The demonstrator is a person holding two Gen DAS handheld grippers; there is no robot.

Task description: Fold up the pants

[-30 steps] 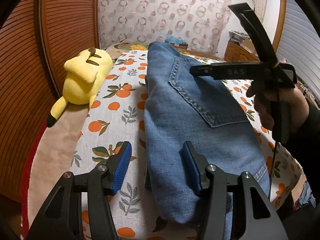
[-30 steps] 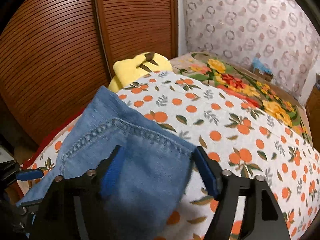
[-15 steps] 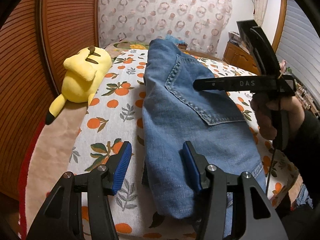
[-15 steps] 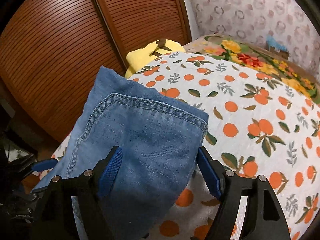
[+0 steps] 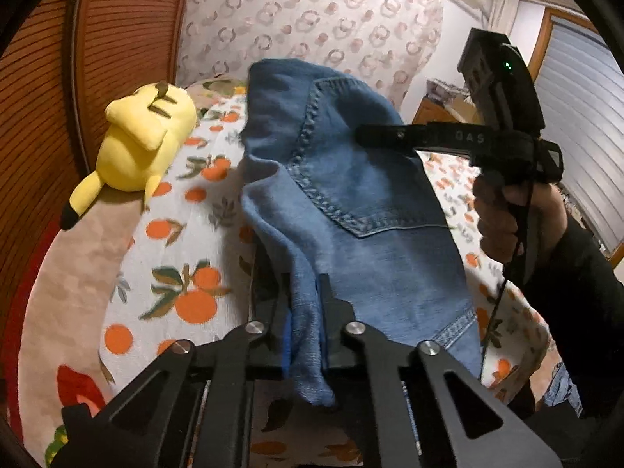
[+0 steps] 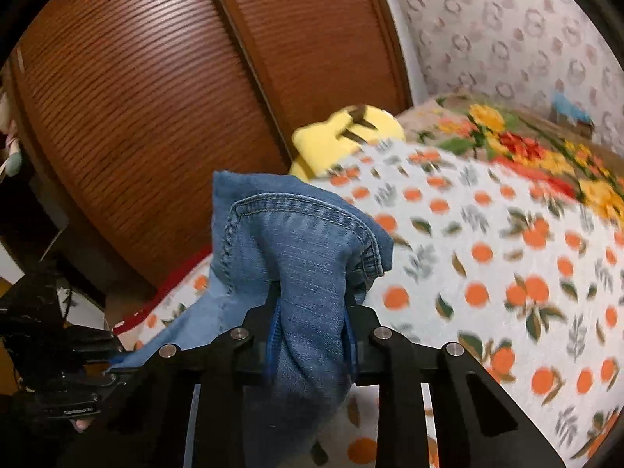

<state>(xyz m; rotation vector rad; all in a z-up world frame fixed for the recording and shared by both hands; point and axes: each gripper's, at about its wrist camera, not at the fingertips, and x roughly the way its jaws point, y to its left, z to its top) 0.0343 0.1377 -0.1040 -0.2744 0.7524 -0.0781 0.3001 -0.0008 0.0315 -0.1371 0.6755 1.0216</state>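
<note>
Blue jeans (image 5: pixel 362 210) lie near the front edge of a bed (image 5: pixel 183 257) covered in orange-fruit print. The left gripper (image 5: pixel 306 323) is clamped on a fold of the denim. The right gripper (image 6: pixel 312 323), lettered "DAS", is closing around another bunch. A yellow plush toy (image 5: pixel 144 144) rests along the bed's left edge.

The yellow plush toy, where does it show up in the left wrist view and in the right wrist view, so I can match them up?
Left wrist: the plush lies upper left, on the bed's edge by the wooden doors, left of the jeans.
Right wrist: only part of the plush shows, upper centre, behind the jeans and against the doors.
Shared landmark: the orange-print sheet under both.
</note>
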